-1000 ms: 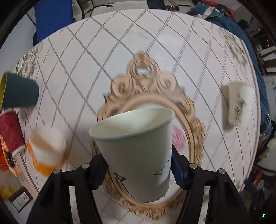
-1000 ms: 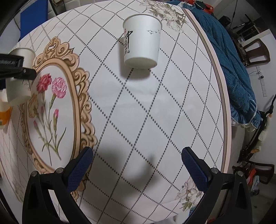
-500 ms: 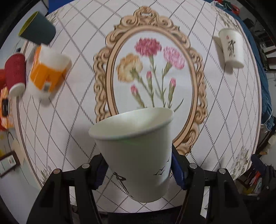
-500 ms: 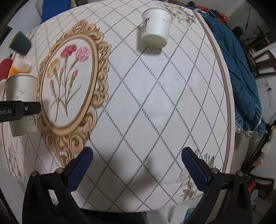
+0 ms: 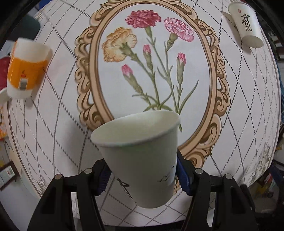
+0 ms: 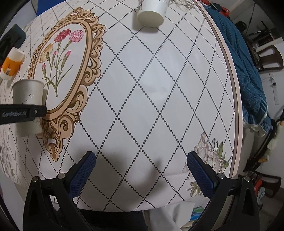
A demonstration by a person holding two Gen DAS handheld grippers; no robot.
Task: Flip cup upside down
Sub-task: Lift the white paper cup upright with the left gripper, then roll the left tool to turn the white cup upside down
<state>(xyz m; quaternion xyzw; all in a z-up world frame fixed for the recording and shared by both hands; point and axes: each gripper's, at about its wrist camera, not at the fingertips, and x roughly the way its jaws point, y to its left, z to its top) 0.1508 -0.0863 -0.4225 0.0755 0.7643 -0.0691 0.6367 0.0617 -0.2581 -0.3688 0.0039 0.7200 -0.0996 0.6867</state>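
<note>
My left gripper (image 5: 142, 175) is shut on a white paper cup (image 5: 140, 151) with small bird marks. It holds the cup in the air above the near part of the table, mouth facing away from the camera. The same cup (image 6: 28, 104) and the left gripper's finger (image 6: 19, 113) show at the left of the right wrist view. My right gripper (image 6: 141, 170) is open and empty above the table's near edge. A second white paper cup with black lettering (image 5: 245, 29) stands upside down at the far right; it also shows in the right wrist view (image 6: 151, 11).
The round table (image 6: 159, 88) has a white diamond-pattern cloth with a framed carnation print (image 5: 152, 58). An orange and white cup (image 5: 26, 69), a red cup (image 5: 3, 71) and a dark cup (image 5: 26, 28) sit at the far left. A blue cloth (image 6: 248, 71) lies beyond the right rim.
Both cameras have pulled back and up from the table. The left gripper has lifted the paper cup higher and nearer the table's front edge. The right gripper stays open.
</note>
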